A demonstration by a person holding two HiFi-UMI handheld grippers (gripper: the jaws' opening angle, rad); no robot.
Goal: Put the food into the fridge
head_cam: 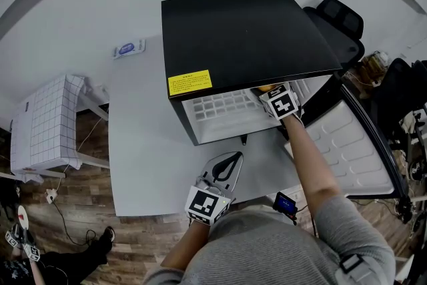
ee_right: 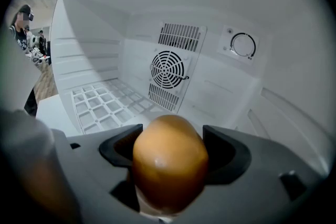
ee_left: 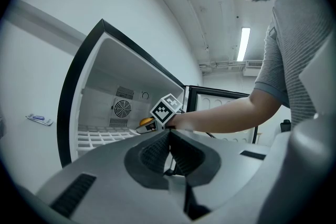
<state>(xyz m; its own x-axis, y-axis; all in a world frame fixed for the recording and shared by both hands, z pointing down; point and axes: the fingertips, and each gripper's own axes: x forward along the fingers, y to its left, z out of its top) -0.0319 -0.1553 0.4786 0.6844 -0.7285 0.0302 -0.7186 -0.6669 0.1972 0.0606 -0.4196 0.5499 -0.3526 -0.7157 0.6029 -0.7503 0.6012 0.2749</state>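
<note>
A small black fridge stands on the white table, its door swung wide to the right. My right gripper is shut on a smooth orange-brown food item and holds it inside the fridge, above the white grid shelf. From the head view the right gripper reaches in at the shelf's right end. In the left gripper view the orange food shows beside the right gripper's marker cube. My left gripper is shut with nothing in it and hangs near the table's front edge.
The fridge's back wall carries a round fan grille and a dial. A small blue-and-white packet lies on the table left of the fridge. A white grid crate stands at far left, and a black chair behind the fridge.
</note>
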